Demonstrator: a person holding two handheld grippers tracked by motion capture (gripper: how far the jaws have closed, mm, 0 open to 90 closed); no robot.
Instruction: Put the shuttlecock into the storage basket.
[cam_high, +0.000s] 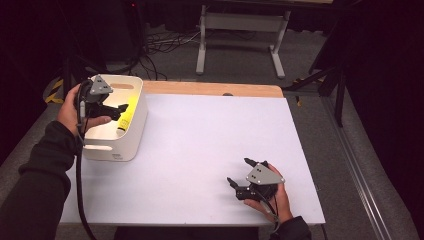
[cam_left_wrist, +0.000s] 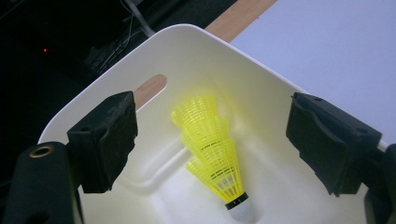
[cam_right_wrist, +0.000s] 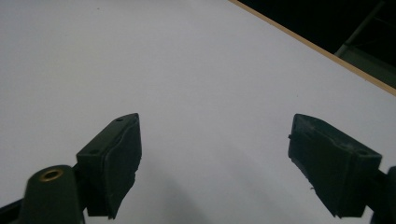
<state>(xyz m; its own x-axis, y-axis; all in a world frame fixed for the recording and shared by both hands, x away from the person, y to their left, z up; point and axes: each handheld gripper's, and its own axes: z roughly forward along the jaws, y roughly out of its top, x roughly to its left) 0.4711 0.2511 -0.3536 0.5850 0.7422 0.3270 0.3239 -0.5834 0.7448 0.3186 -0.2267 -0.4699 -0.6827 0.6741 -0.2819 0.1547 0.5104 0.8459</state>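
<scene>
Left gripper (cam_high: 118, 111) above bin (cam_high: 135, 131), jaws apart | shuttlecocks (cam_left_wrist: 212, 156) inside

- Setting: a lab or recording studio, dimly lit.
- Tabletop (cam_high: 200, 145): plain white with a wooden far edge, lit from above.
- Surround: black curtains at left and right of the frame.
- Floor (cam_high: 240, 70): grey carpet, loose cables (cam_high: 160, 45) upper left.
- Background: grey metal table frame (cam_high: 240, 35), top centre.

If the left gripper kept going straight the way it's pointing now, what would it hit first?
Most likely the yellow shuttlecocks stacked inside the white bin. The left gripper hangs open above them, its fingers aimed into the bin, apart from the stack. Depth is hard to judge; otherwise it meets the bin's floor.
</scene>
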